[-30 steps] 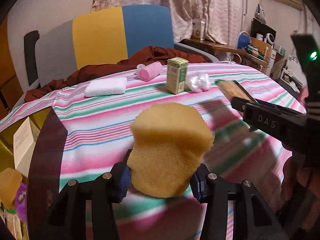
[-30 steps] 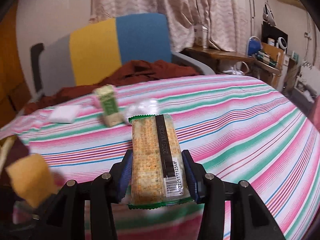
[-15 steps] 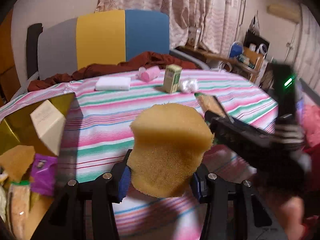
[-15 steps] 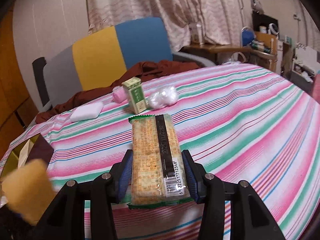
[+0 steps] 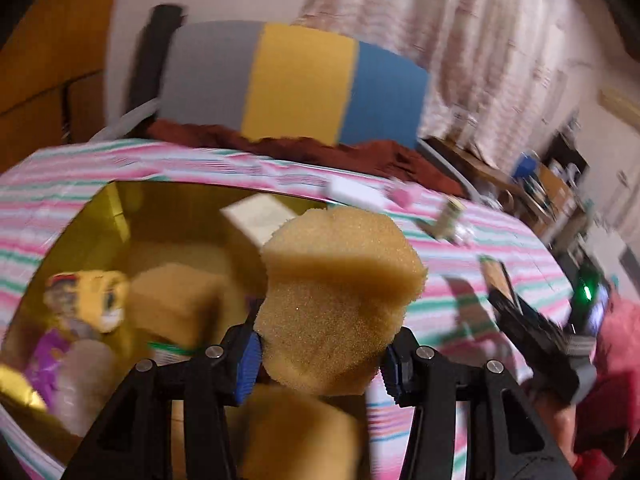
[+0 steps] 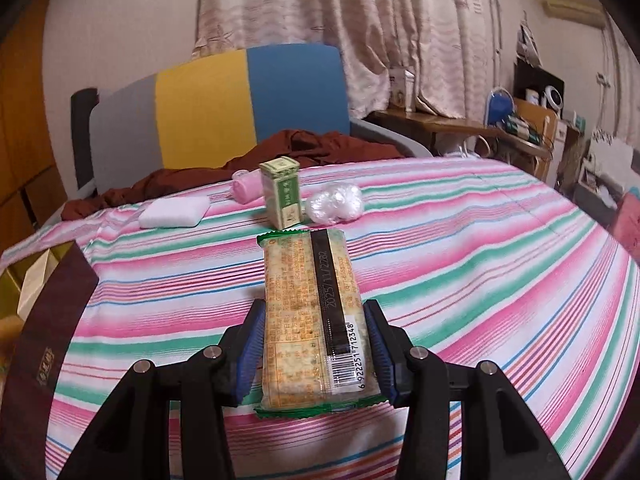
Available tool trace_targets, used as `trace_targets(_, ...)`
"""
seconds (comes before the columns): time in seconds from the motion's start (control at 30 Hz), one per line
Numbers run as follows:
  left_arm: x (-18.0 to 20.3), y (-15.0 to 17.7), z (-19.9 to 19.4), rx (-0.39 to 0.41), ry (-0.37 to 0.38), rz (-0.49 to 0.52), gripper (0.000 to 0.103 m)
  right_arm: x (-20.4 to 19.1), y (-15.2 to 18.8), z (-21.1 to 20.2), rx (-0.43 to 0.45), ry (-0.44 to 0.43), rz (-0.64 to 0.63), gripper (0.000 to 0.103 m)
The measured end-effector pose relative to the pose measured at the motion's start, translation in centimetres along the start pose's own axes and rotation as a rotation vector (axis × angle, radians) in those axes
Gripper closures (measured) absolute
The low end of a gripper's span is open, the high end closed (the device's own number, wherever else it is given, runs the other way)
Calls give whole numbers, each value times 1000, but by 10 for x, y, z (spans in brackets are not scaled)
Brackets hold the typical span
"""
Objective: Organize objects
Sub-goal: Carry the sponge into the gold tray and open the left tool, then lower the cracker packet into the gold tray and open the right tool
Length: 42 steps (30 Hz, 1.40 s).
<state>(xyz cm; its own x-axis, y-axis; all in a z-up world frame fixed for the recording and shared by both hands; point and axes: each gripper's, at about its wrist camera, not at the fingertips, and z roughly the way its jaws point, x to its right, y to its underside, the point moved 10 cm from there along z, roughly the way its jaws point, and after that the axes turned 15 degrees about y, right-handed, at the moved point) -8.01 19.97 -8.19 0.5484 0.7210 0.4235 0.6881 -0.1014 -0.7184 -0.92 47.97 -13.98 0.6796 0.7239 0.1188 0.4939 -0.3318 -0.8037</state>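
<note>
**Holding a sponge over the gold box**

Squeezing a yellow sponge (image 5: 340,304), the left gripper (image 5: 320,364) has its jaws partly closed, and both blue pads press into the soft sides. The sponge hangs over an open gold box (image 5: 116,208). Inside the box, at about 9 o'clock from the sponge, sit another sponge block (image 5: 172,304), a yellow snack bag (image 5: 88,300) and a purple packet (image 5: 48,360). This picture is blurry.

The right gripper (image 6: 316,356) has its jaws partly closed too. They pinch a long cracker pack (image 6: 312,312) by its sides, above the striped cloth (image 6: 480,264).

On the cloth at 12 o'clock from the pack stands a green carton (image 6: 282,192). A clear plastic ball (image 6: 336,203) lies just beside it at 3 o'clock. A pink roll (image 6: 247,185) and a white pad (image 6: 174,211) lie at 9 o'clock. The box's dark flap (image 6: 48,340) shows at the left edge.
</note>
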Motion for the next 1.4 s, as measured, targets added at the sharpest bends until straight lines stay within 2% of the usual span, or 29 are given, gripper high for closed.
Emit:
trace_targets(0.17,-56,-14,-12,13,-76,-89,52,-12,1,-5,23,9,-67,55)
trace_targets(0.37,-115,-29,-7,1,-156,-179,52,-24,3,-8,40,20,-131,55)
trace_targets(0.43,-126,-34,-5,8,-165,-190,52,-26,4,-7,39,20,-141,55)
trace_targets(0.57,-145,-41,8,-26,-196,-203,52,-26,5,-4,28,26,-146,55)
trace_targets(0.67,-157,-43,14,-42,-173,-267,49,-26,6,-4,28,29,-148,55)
trace_targets(0.73,-160,-46,14,-43,-189,-262,39,-27,6,-3,27,31,-155,55)
trace_targets(0.77,-160,-47,12,-41,-193,-258,26,-28,7,-3,26,30,-160,55)
trace_targets(0.8,-160,-48,9,-29,-200,-256,18,-29,7,-3,27,30,-166,55)
trace_targets(0.93,-157,-50,-8,19,-216,-251,16,-33,8,-4,31,29,-184,55)
trace_targets(1.13,-141,-33,-45,105,-206,-274,3,-33,8,-4,33,27,-186,55)
trace_targets(1.4,-114,3,-72,109,-184,-191,1,-42,7,-15,37,-10,-209,55)
